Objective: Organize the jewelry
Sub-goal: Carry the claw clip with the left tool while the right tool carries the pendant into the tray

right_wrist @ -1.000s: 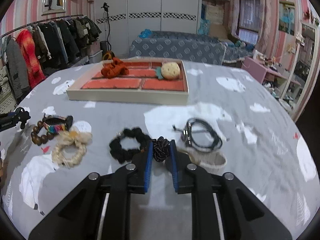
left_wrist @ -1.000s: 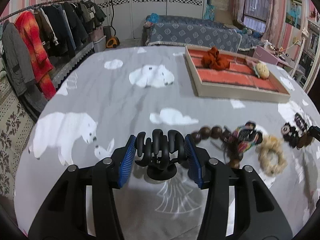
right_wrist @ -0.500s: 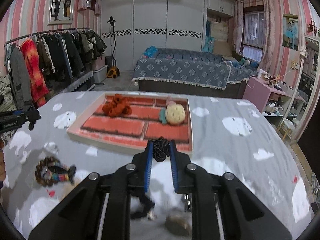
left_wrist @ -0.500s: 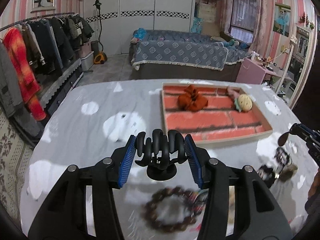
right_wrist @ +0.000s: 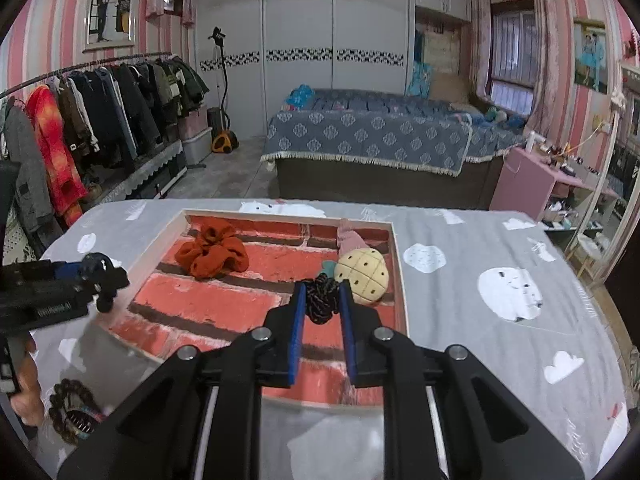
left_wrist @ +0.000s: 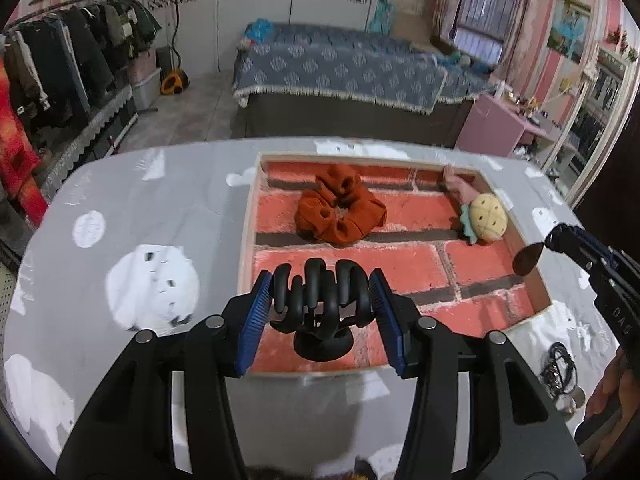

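We see a home bedroom: bed with blue patterned cover mid-frame, clothes rack of coats at left, white wardrobe doors at back, garment steamer beside them, pink striped walls, curtained window upper right, pink side table with clutter at right.

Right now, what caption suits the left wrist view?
Left claw carries a black hair clip above the brick-patterned tray.
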`<act>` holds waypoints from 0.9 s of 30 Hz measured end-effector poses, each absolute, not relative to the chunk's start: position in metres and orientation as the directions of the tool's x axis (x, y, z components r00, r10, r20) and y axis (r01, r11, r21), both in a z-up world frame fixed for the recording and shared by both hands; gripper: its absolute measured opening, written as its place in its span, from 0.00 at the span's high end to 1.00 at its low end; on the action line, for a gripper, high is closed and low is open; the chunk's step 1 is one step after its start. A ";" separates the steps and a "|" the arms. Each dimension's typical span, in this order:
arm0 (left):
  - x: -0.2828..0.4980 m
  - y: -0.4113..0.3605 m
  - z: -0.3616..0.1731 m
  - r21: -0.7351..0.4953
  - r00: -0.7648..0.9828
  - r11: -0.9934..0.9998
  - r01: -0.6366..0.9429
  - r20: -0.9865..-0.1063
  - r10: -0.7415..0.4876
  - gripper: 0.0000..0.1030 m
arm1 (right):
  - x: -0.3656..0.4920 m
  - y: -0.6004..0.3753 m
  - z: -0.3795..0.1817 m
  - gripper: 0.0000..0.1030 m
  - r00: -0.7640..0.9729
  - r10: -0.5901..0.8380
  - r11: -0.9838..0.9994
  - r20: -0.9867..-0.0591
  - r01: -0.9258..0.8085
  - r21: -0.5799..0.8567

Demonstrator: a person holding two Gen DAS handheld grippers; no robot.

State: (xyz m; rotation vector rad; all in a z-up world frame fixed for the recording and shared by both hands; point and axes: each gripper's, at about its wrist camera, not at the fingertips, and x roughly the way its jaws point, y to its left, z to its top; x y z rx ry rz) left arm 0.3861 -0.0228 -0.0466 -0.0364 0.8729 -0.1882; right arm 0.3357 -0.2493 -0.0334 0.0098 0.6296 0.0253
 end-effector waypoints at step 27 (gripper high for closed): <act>0.478 -0.075 -0.103 -0.026 0.483 0.988 0.154 -0.870 -0.098 0.53 | 0.425 -0.266 -0.102 0.83 0.649 -0.040 0.999 -0.759 0.045 -0.014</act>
